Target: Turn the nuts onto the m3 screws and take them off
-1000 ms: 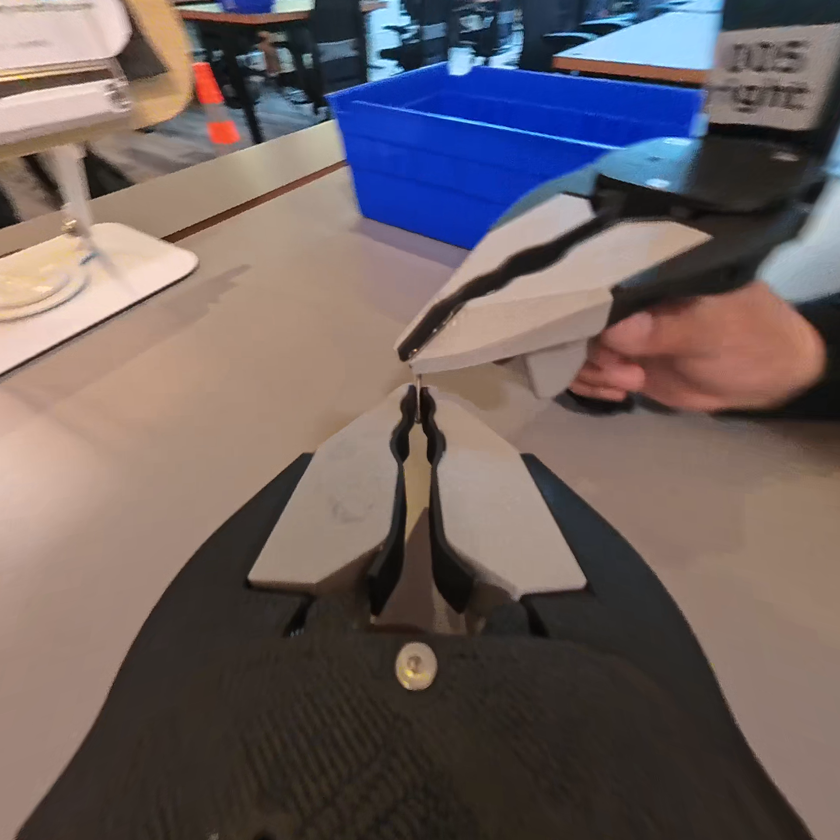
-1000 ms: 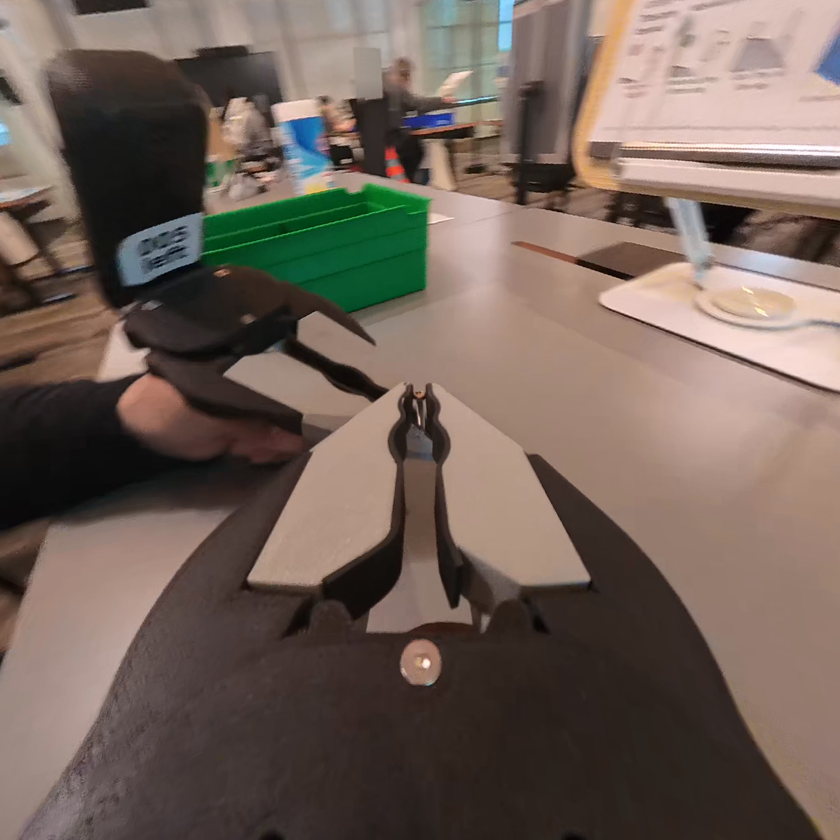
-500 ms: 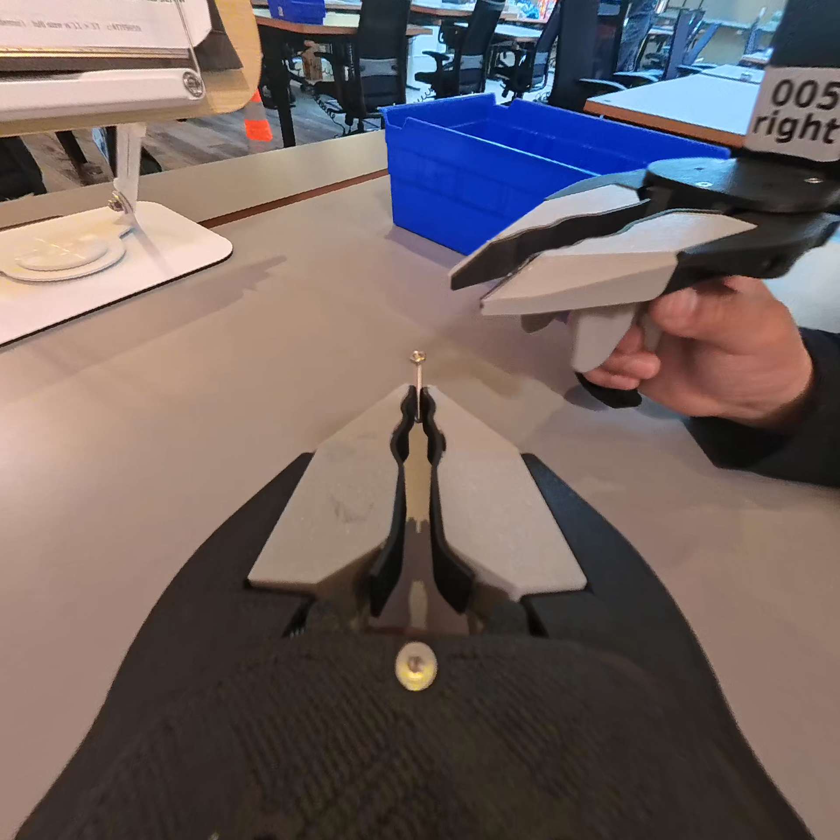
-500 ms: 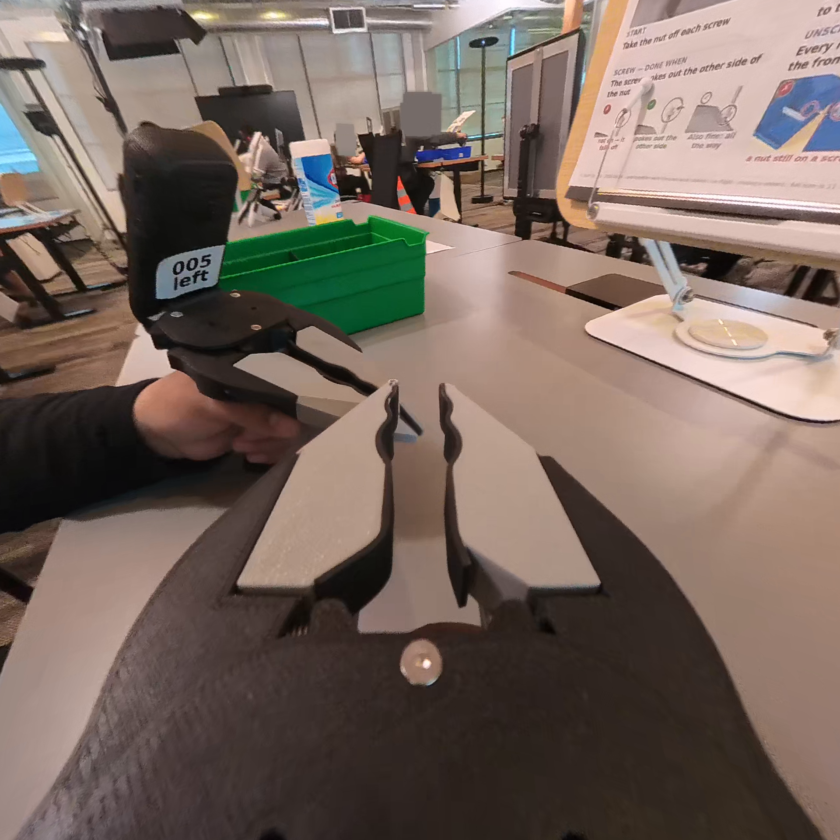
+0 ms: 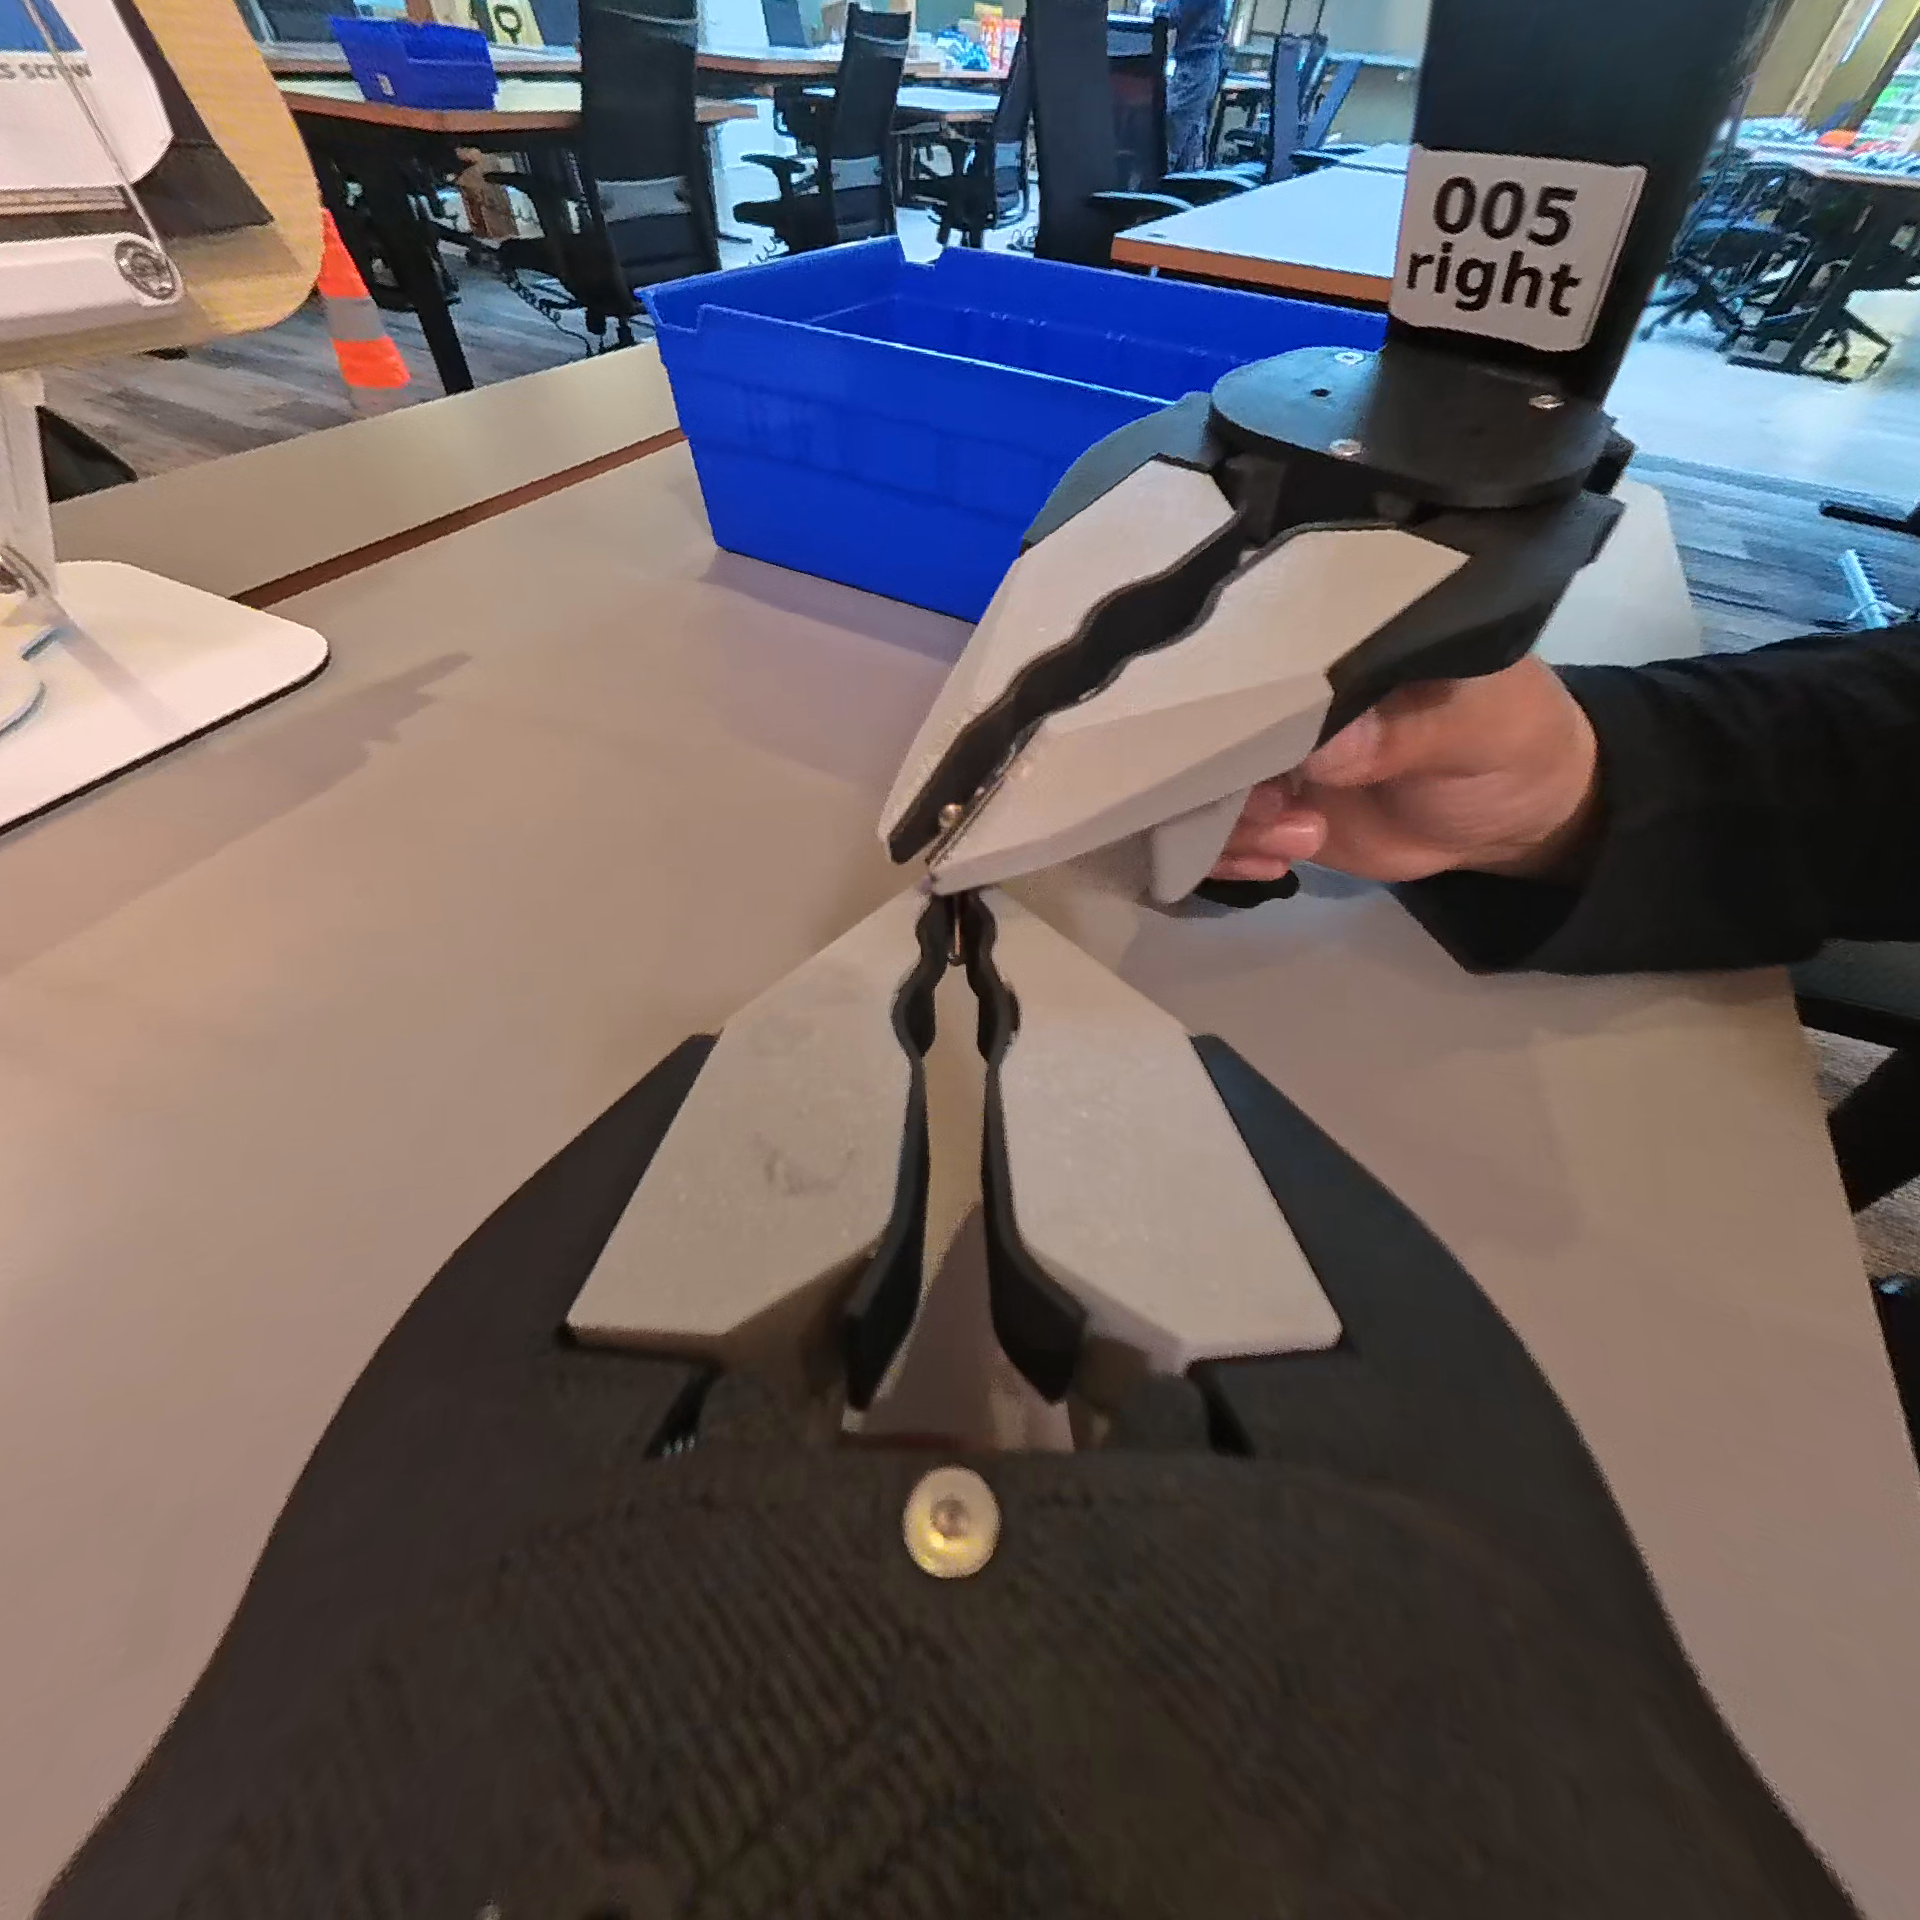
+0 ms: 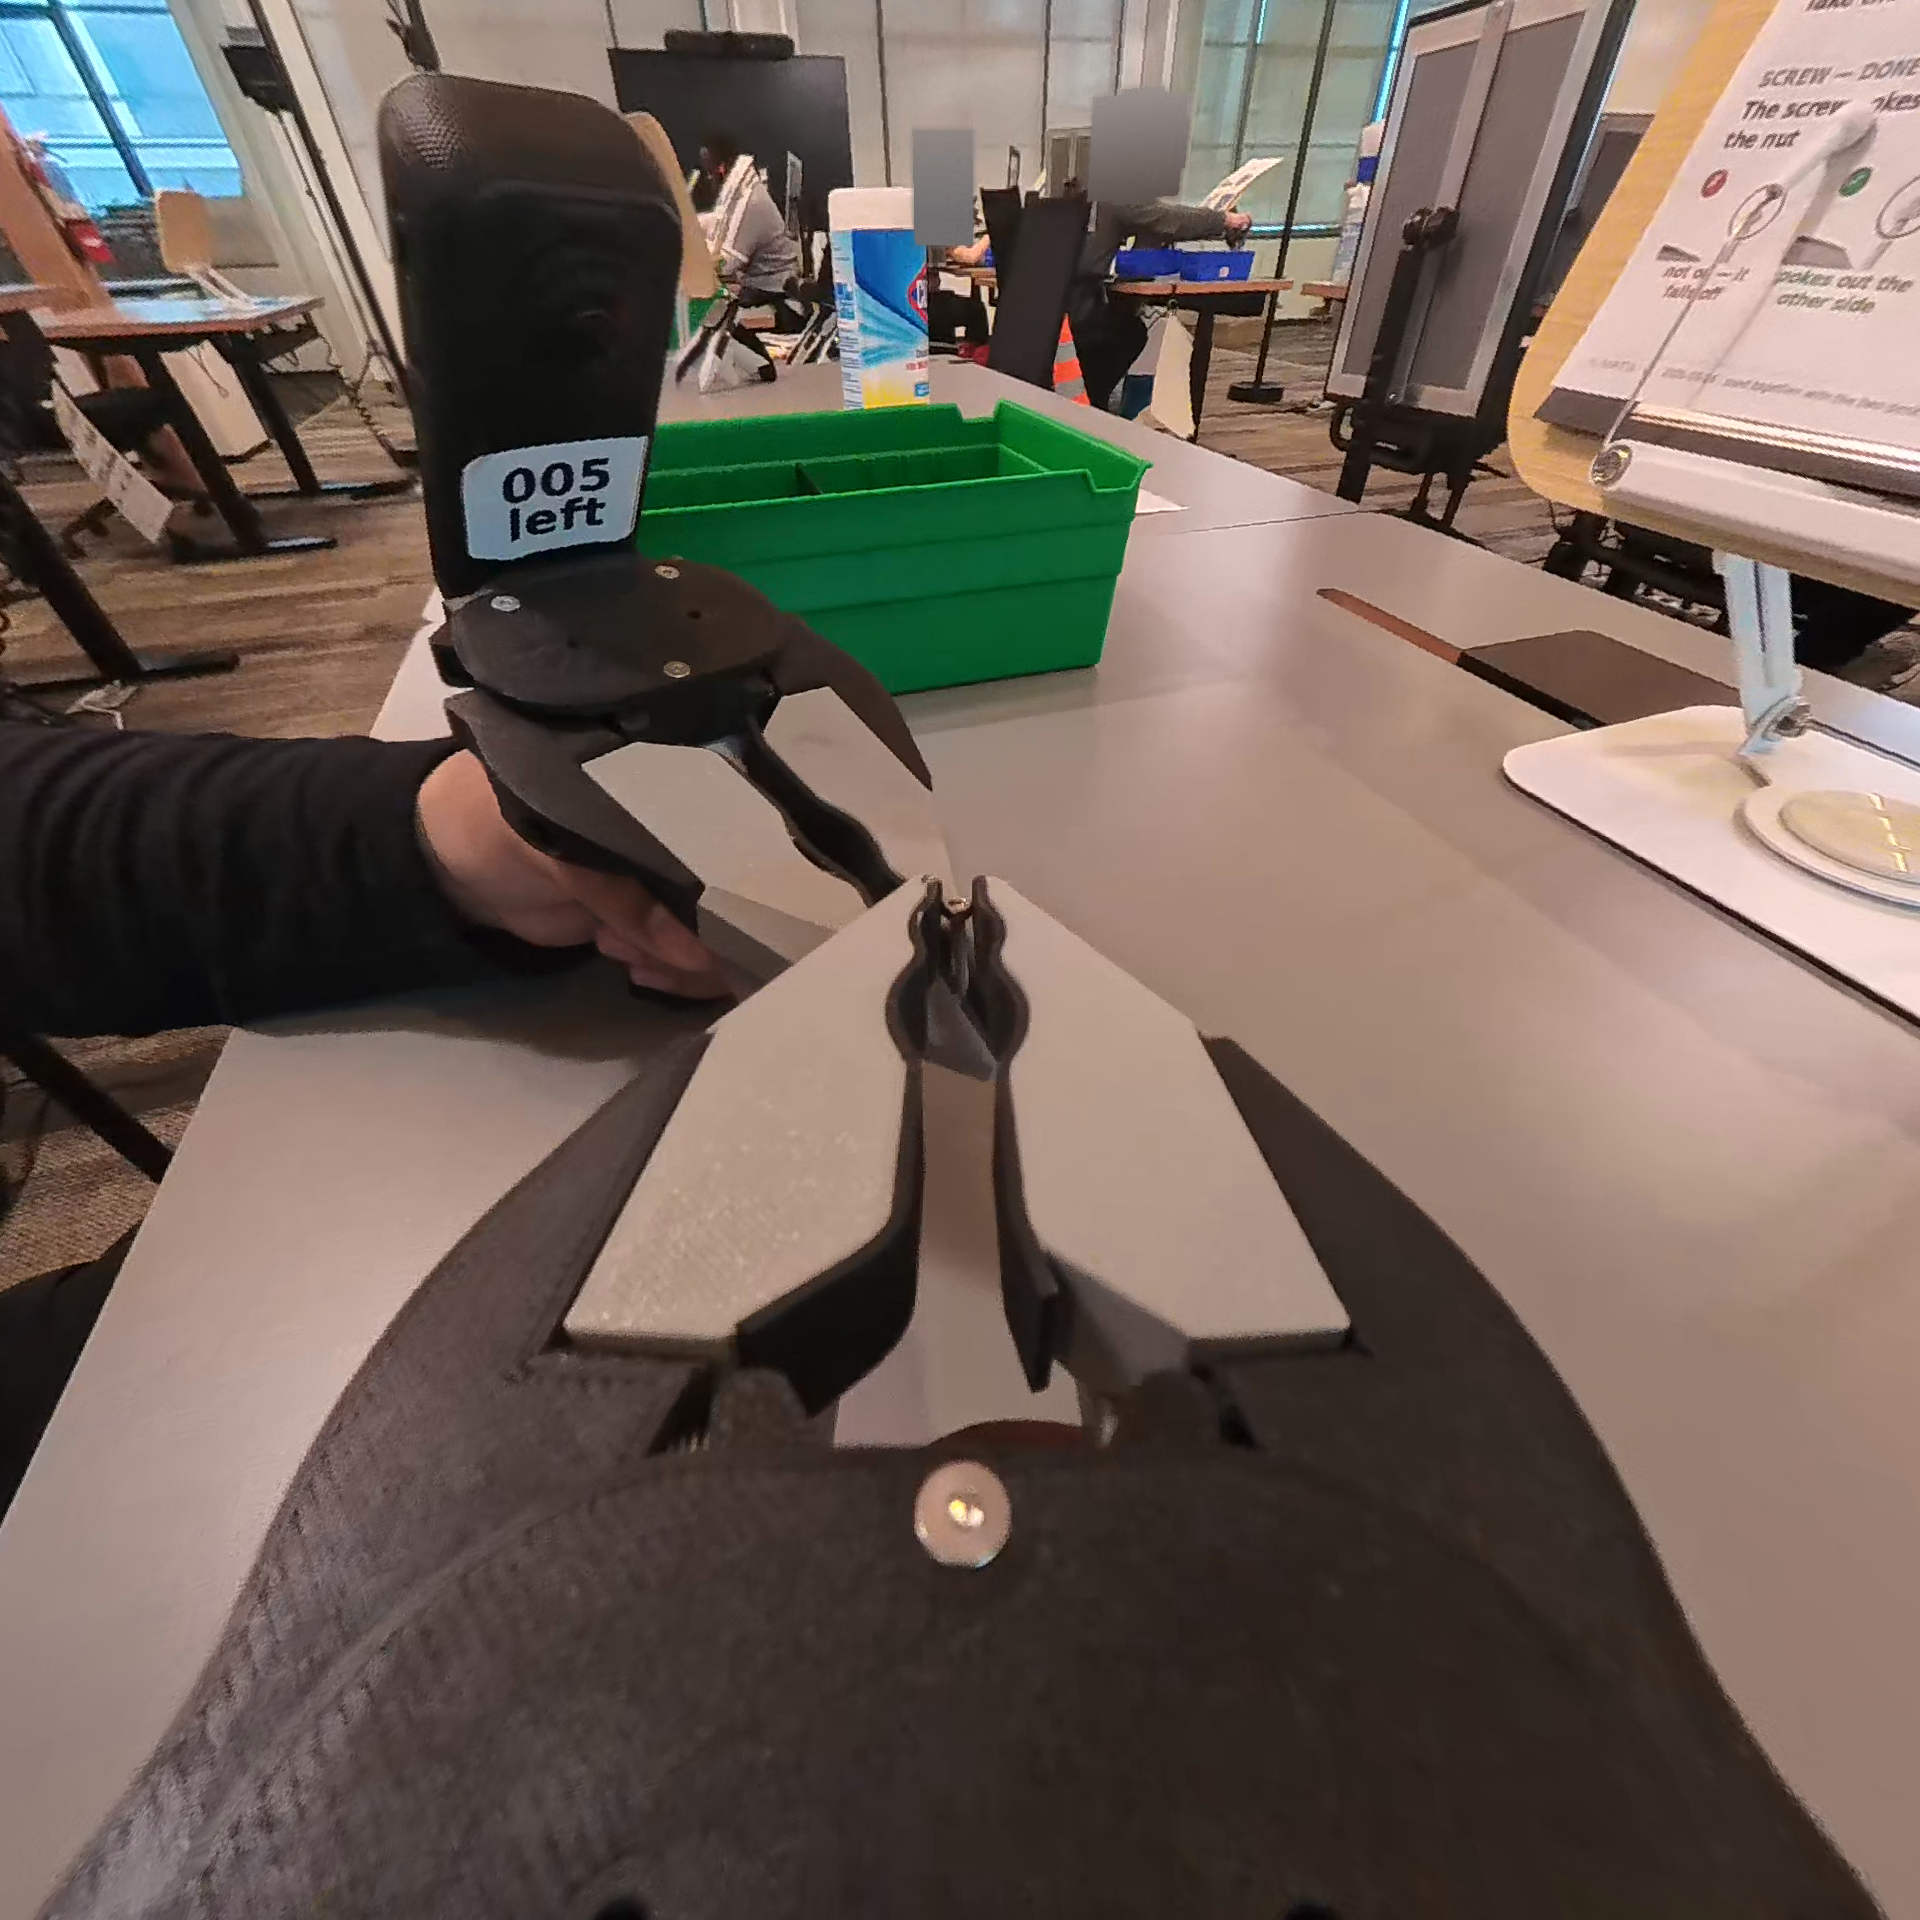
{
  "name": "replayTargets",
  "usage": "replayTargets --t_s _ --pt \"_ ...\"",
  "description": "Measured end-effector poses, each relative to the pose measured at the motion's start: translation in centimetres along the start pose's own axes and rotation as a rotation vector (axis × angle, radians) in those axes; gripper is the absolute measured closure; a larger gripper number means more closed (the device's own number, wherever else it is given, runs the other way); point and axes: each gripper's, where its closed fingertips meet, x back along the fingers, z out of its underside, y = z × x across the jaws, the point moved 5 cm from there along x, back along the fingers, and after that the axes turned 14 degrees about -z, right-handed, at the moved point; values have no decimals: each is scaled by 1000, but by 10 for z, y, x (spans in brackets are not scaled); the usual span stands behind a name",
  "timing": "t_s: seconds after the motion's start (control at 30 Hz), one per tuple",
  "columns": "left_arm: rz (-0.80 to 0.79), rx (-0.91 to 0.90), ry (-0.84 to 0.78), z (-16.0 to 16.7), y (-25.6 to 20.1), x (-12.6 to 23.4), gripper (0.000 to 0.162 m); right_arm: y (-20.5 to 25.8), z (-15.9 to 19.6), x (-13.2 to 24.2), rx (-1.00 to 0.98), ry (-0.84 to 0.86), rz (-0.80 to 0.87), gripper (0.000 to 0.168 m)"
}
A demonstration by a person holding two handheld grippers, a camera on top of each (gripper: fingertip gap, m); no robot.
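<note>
Your left gripper was clamped on the shank of the screw, which stood roughly upright at its tips, long axis pointing up toward your right gripper. That gripper came in from above and to the right, nose tilted down, its jaws closed on a small metal piece, apparently the nut, directly over the screw's top end. From the right wrist view, the nut showed as a glint between the nearly shut tips of the right gripper, with the left gripper meeting it from the left. Whether the nut sat square on the thread could not be told.

The turn to come looked to depend on that line: nut axis over screw axis, the two noses touching or just short of it. The right gripper was the one placed to turn.

A blue bin stood behind on the grey table, a green bin beyond the left gripper, and a white stand off to the side. All were well apart; nothing blocked the work.
</note>
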Motion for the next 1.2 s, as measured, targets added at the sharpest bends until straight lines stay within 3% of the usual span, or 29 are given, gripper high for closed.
replayTargets --t_s 0.27,0.57,0.67,0.87,1.2 --pt "24 -19 7 1 -4 0 162 1 0 7 82 93 -51 166" --pt "7 21 4 0 2 1 162 -5 -2 28 2 23 -78 167" --pt "-3 12 11 1 1 0 162 -3 -6 24 -3 -2 -62 157" --pt "-44 15 25 2 5 -2 162 -2 -1 14 11 30 56 160" --pt "-56 -30 31 3 1 -3 162 3 3 4 -30 13 11 154"
